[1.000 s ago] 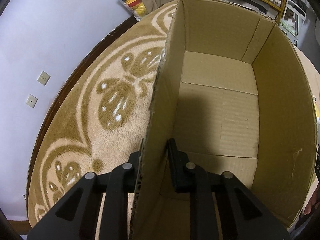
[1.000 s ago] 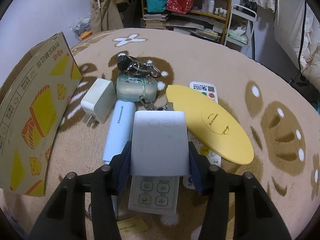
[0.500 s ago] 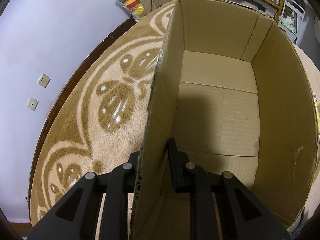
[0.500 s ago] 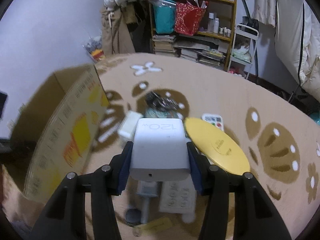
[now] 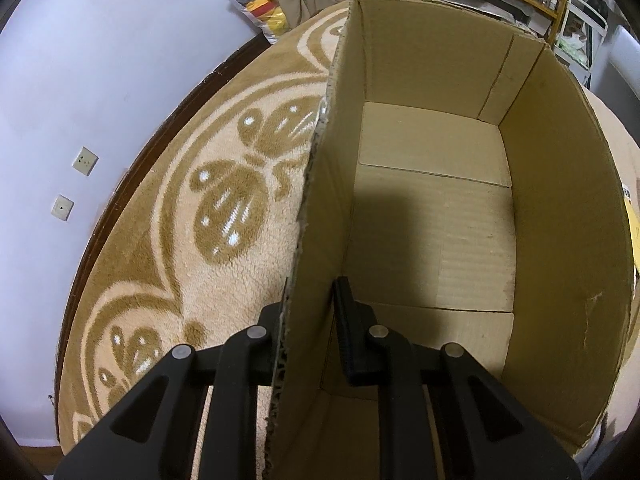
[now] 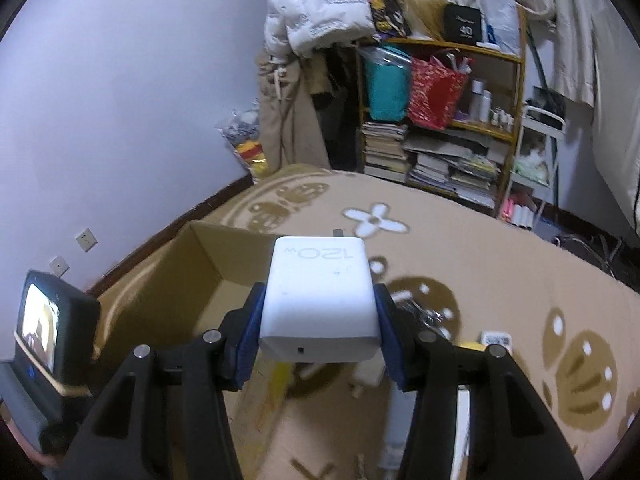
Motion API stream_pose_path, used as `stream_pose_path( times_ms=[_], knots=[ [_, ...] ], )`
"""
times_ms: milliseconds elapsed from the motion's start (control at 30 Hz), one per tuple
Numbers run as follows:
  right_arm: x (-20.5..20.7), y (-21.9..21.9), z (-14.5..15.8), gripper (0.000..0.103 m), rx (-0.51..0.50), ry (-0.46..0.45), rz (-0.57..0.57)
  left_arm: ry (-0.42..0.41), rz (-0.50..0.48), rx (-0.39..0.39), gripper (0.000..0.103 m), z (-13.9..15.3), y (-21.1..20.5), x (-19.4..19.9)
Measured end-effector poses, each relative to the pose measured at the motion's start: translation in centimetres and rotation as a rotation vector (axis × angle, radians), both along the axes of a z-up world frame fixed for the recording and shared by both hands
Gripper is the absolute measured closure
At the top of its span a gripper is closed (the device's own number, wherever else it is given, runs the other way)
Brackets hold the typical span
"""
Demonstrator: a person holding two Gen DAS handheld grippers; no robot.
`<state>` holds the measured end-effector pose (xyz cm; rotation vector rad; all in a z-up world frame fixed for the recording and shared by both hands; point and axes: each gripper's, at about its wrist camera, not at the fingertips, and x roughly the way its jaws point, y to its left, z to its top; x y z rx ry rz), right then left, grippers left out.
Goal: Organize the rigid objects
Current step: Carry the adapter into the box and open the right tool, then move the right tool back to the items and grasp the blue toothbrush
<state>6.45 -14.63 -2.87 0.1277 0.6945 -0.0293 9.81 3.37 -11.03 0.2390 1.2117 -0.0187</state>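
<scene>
While the patterned carpet [image 5: 208,240] spreads tan and cream under everything, we steady the open cardboard box [image 5: 560,240] that stands on it, its floor bare in the left wrist view. Our left gripper [image 5: 310,312] is clamped on the box's near left wall, one finger outside against the carpet side and the other inside the box. Over on the right wrist view the same box [image 6: 188,264] sits low and to the left, its far inner corner showing, with a cluttered bookshelf [image 6: 440,120] and a heap of clothing against the back wall. Our right gripper [image 6: 318,320] is closed on a white charger block [image 6: 318,296] marked 120W, blue pads pressed to both its sides, the block carried up in the air, past the box's right edge rather than over its opening. Smaller items lie blurred on the carpet beneath and to the right, among them a bunch of keys [image 6: 420,308] and a white remote [image 6: 496,338]. We judge the step in hand to be the carry of the first piece toward the box. The next move calls for swinging the charger left until it hangs over the opening, lowering it inside toward the floor, and only then letting the fingers part, while the left hand keeps the thin wall from folding.
</scene>
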Motion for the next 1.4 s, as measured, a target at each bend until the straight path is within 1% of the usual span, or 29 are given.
stream_pose_path(
  times_ms=[100,267,400,633,733,767,833,900,967,1033,1133,1233,1400],
  knots=[
    [1.0,1.5,-0.4,0.048,-0.026,0.005,0.022,0.001,0.001,-0.002,0.087,0.0,0.1,0.0],
    [1.4,2.8,-1.8,0.048,-0.011,0.018,0.050,-0.001,0.001,0.004,0.087,-0.1,0.0,0.1],
    [1.3,3.6,-2.7,0.048,-0.025,0.021,0.076,-0.003,0.002,0.004,0.087,-0.2,-0.1,0.0],
    [1.5,5.3,-3.0,0.048,-0.037,0.032,0.114,0.001,0.008,-0.001,0.087,-0.2,0.0,0.1],
    [1.8,5.6,-3.4,0.048,-0.033,0.054,0.117,0.002,0.008,-0.004,0.087,-0.1,0.1,0.1],
    [1.7,5.7,-3.3,0.048,-0.036,0.053,0.114,0.002,0.007,-0.002,0.087,-0.1,0.1,0.1],
    [1.2,5.8,-2.8,0.048,-0.048,0.021,0.111,0.017,0.006,-0.021,0.088,-0.3,0.1,0.2],
    [0.7,5.9,-2.2,0.047,-0.065,0.008,0.109,0.016,0.009,0.006,0.087,-0.3,0.1,0.2],
    [0.2,5.7,-1.8,0.042,-0.072,0.011,0.103,0.015,0.013,0.002,0.087,-0.4,0.1,0.1],
    [-0.3,5.2,-1.5,0.032,-0.079,0.001,0.086,0.015,0.018,-0.009,0.087,-0.2,0.3,0.2],
    [-1.0,4.3,-1.4,0.024,-0.092,0.007,0.050,0.013,0.018,-0.008,0.087,-0.1,0.3,0.1],
    [-1.9,3.0,-1.8,0.024,-0.094,0.029,0.013,0.010,0.014,-0.001,0.087,-0.1,0.2,0.1],
    [-3.0,0.8,-2.7,0.024,-0.083,0.055,-0.043,0.006,0.019,-0.017,0.087,0.0,0.4,0.2]
  ],
)
